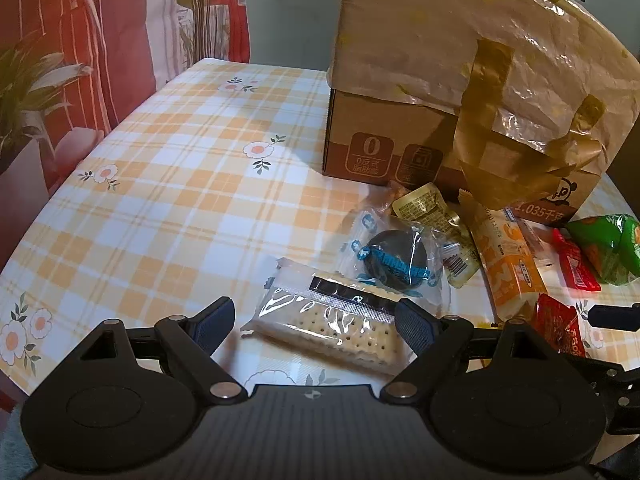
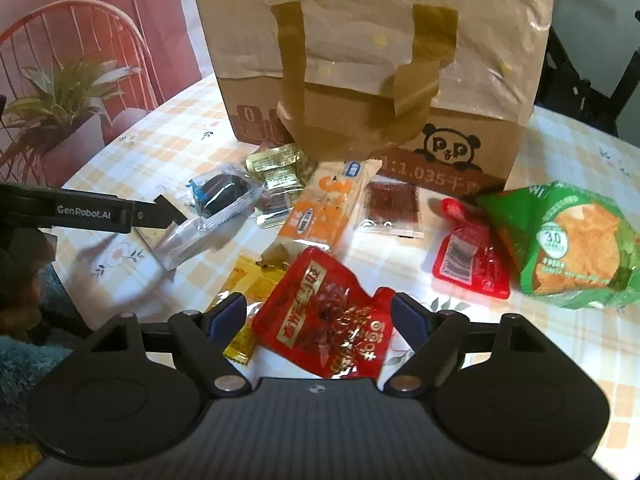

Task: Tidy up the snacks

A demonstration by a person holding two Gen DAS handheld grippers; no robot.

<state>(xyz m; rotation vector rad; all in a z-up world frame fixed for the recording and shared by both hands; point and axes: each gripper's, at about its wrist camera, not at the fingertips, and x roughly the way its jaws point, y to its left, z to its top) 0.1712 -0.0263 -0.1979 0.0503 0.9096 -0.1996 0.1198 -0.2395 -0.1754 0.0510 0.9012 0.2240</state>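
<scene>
While the left hand-held gripper stands wide open, a clear-wrapped cracker pack lies on the worktop between its fingers, with the right finger at the pack's far end; contact cannot be confirmed. Just beyond lies a dark round cookie in a clear wrapper. The right hand-held gripper is likewise wide open, with a red snack pouch lying between its fingers, ungripped. A green chip bag, an orange packet and a smaller red pouch lie before a cardboard box draped with a tan bag.
</scene>
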